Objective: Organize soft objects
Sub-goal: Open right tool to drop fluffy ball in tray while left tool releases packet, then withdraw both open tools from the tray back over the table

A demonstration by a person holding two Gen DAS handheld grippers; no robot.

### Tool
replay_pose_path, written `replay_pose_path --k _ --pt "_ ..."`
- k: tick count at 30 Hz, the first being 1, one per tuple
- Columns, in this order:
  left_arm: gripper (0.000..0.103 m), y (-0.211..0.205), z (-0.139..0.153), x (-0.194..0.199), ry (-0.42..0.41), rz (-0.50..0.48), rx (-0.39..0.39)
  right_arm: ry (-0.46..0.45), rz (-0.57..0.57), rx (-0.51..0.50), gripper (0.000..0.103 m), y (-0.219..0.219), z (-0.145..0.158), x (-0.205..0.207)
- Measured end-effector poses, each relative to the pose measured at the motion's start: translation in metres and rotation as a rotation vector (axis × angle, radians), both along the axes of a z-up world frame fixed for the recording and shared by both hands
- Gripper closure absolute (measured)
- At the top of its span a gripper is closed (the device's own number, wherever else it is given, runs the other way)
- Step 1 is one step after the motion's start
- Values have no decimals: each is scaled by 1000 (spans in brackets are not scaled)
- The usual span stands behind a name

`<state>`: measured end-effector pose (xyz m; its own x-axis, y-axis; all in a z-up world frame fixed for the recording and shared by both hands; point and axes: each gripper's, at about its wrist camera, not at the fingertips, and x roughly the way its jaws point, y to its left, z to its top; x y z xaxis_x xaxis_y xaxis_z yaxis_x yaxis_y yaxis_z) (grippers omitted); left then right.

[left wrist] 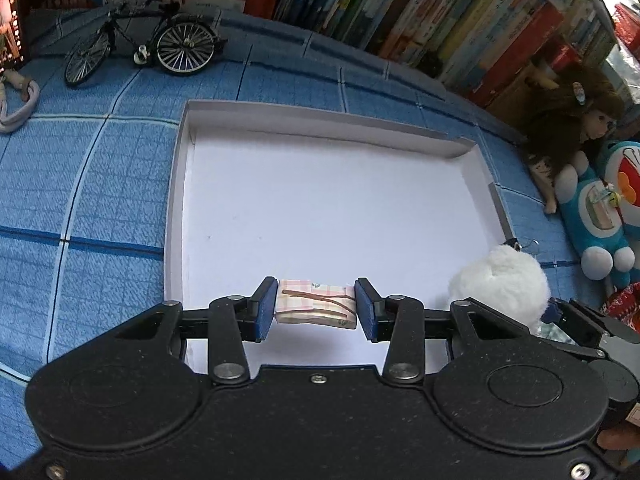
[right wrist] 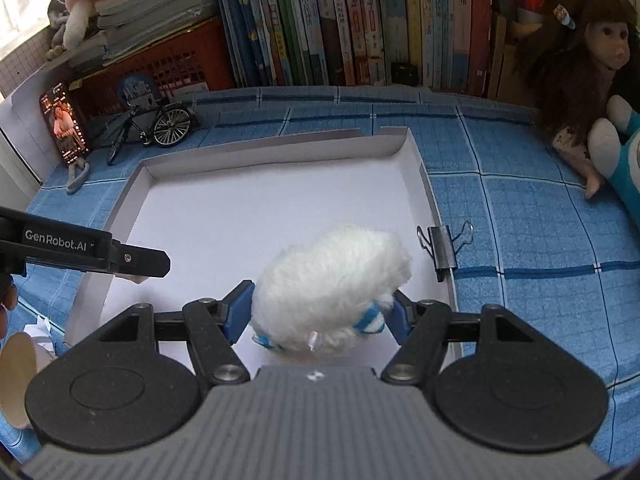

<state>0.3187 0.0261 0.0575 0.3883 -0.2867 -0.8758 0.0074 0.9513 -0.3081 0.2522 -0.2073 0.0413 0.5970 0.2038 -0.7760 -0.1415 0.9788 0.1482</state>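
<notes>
My left gripper (left wrist: 316,307) is shut on a small folded checked cloth bundle (left wrist: 314,301) tied with a brown band, held just over the near part of the white tray (left wrist: 188,168). My right gripper (right wrist: 320,312) is shut on a white fluffy plush toy (right wrist: 332,276) with blue-striped trim, over the tray's (right wrist: 416,168) near right part. The plush also shows in the left wrist view (left wrist: 500,284) at the tray's right corner. The left gripper's arm (right wrist: 92,252) reaches in from the left in the right wrist view.
A blue checked cloth (left wrist: 100,180) covers the table. A model bicycle (left wrist: 144,48), a phone (right wrist: 64,124) and a red crate (right wrist: 168,64) stand at the back left. Books (right wrist: 360,20) line the back. A long-haired doll (right wrist: 580,64) and a blue plush (left wrist: 600,208) sit right. A binder clip (right wrist: 442,246) grips the tray's right rim.
</notes>
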Motion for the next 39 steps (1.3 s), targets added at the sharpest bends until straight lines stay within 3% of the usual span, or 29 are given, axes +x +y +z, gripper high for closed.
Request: replay_pose_path --k 16,23,27,39 --pt "63 -6 -9 6 20 -6 13 13 -10 3 30 2 -6 6" --pt "51 -7 -1 2 -2 -10 11 -12 -18 29 24 -2 0 1" --pt "41 -6 10 -7 -37 -12 20 -37 -29 37 22 -6 6 -5" --pt "35 -6 54 -59 -176 -53 18 -163 -19 45 20 -10 45 -48"
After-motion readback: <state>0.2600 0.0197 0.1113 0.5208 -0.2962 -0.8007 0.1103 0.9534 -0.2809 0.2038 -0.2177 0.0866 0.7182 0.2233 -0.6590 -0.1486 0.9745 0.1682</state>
